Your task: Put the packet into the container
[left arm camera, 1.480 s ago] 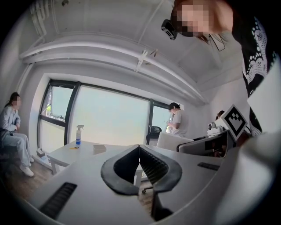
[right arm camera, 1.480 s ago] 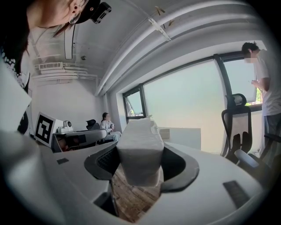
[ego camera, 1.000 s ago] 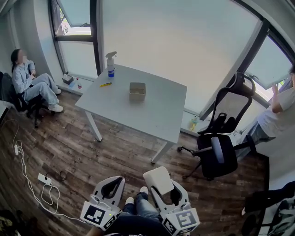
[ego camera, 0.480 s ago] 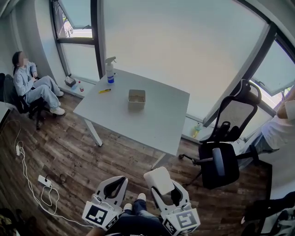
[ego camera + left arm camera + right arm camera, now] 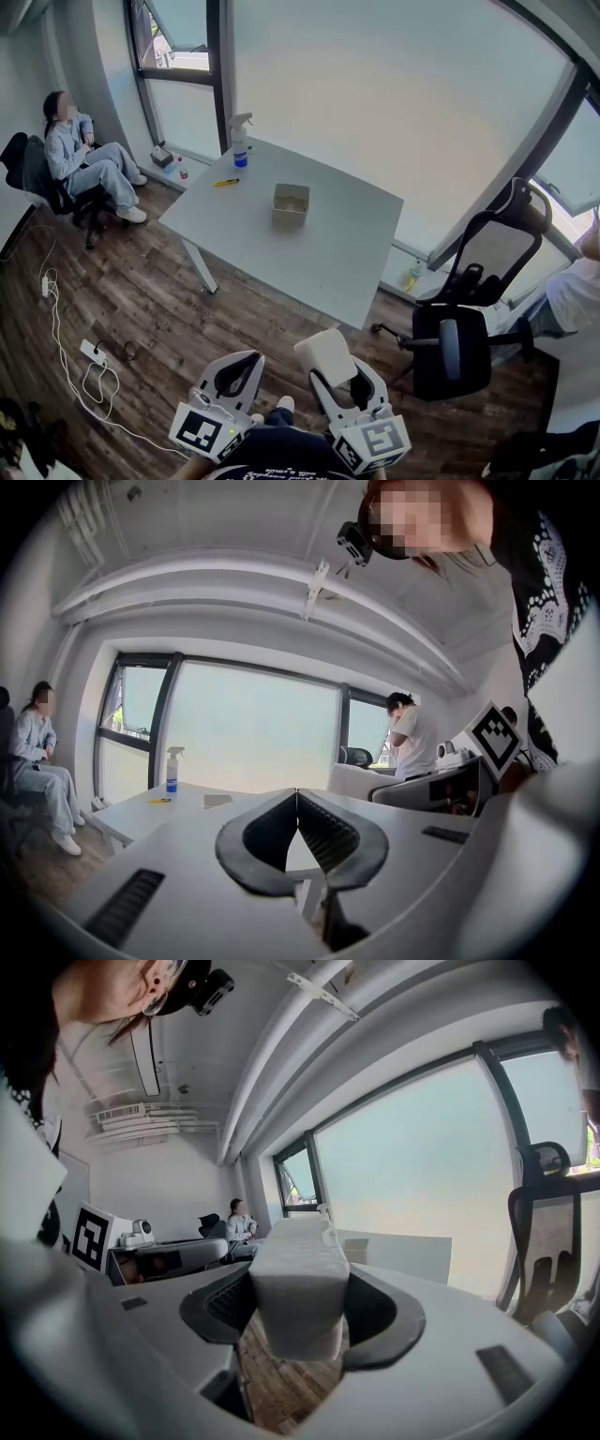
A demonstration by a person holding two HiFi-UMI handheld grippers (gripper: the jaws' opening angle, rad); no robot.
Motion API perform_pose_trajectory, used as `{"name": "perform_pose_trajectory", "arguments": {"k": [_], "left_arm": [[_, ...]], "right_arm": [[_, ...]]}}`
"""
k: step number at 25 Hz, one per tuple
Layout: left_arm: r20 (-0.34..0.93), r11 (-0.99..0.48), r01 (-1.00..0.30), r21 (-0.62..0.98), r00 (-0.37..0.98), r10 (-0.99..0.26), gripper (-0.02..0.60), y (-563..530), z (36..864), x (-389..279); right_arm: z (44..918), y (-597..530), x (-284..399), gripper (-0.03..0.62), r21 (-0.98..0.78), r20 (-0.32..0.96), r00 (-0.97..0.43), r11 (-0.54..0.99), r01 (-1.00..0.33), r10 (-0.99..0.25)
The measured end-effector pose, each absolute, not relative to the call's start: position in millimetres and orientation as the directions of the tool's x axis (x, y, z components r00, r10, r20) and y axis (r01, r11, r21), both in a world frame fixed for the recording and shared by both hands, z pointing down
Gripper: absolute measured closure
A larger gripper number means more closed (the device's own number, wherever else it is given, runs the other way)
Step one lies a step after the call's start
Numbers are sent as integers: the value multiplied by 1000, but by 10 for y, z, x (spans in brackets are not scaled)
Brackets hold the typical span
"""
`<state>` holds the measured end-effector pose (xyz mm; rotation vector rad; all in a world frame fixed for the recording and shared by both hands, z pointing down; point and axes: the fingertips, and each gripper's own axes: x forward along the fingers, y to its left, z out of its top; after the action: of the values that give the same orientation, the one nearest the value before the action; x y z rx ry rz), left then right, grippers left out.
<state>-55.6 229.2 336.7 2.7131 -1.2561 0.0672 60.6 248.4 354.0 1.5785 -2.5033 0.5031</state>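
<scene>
Head view, packet: a pale, block-shaped packet (image 5: 324,353) stands out of the front of the right gripper (image 5: 331,372), at the bottom of the frame.
Head view, container: a small open box, the container (image 5: 291,202), sits near the middle of the grey table (image 5: 328,258), well apart from the packet, with wooden floor (image 5: 169,300) between.
Head view, hands' pose: the left gripper (image 5: 246,364) and the right one are held low and side by side, close to the person's body. Their jaws point forward toward the table and the marker cubes are nearest the body.
Head view, surroundings: a spray bottle (image 5: 240,141) and a yellow pen (image 5: 225,182) are at the table's far corner. A seated person (image 5: 89,164) is at the left and an office chair (image 5: 459,323) at the right.
Left gripper view, claw: the jaws meet at their tips with nothing between them (image 5: 297,803). The table (image 5: 131,816) and spray bottle (image 5: 172,771) lie beyond.
Right gripper view, claw: the jaws are pressed against both sides of the packet (image 5: 298,1279), which fills the gap and juts out past the right gripper (image 5: 298,1302).
Right gripper view, container: it (image 5: 354,1249) shows small on the table (image 5: 412,1255), far beyond the packet's right edge.
</scene>
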Motion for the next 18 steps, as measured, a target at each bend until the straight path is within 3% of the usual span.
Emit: {"name": "perform_pose_trajectory", "arguments": {"k": [18], "left_arm": [[77, -619, -774, 137, 631, -772, 573, 2223, 3338, -279]], "right_arm": [[3551, 2439, 903, 321, -216, 275, -434, 385, -897, -858]]}}
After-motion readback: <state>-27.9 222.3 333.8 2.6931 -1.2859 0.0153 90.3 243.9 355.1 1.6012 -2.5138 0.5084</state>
